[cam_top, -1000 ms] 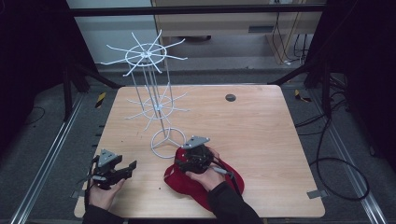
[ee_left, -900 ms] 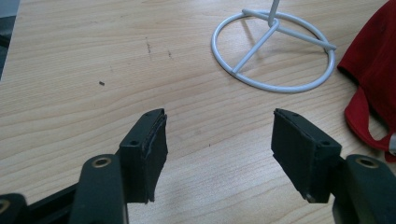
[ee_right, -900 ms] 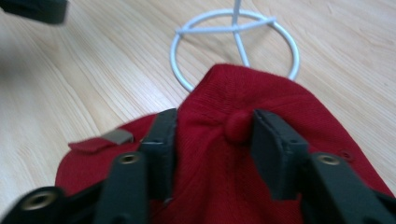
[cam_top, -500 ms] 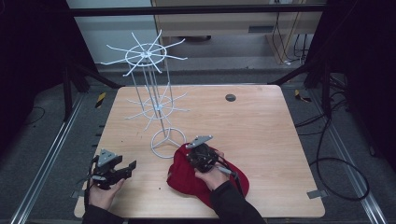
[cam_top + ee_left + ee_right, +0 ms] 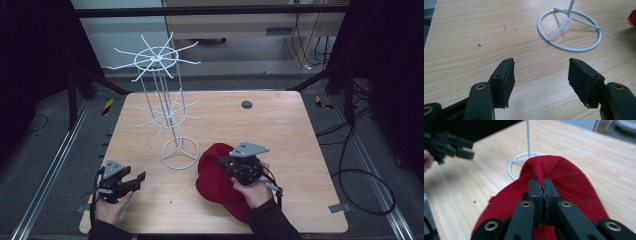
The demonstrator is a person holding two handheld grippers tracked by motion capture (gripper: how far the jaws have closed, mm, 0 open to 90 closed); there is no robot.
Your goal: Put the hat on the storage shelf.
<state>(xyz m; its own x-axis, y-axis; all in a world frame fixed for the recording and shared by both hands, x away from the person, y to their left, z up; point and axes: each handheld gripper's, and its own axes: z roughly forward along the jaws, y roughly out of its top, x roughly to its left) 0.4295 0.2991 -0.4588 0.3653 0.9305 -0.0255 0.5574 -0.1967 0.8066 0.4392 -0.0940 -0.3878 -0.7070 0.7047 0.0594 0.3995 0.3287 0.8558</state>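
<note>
A red cap sits at about five o'clock on the wooden surface, its crown fabric bunched into a ridge and clamped between the two pads of my right claw. In the right gripper view, the pinched fold stands up from the cap just ahead of the closed jaws. The bulk of the cap seems to hang or rest low near the wood; whether any of it has cleared the surface I cannot tell.

At about ten o'clock from the cap, just beside it, stands the white wire rack, its ring base flat on the wood and two tiers of hooked spokes above. My left claw waits at seven o'clock, jaws apart with nothing between them, pointed toward the ring base.

As I read it, the grasp is done; the carry to the rack and the hanging of the cap on a spoke are still ahead, so the job is in its early part.
</note>
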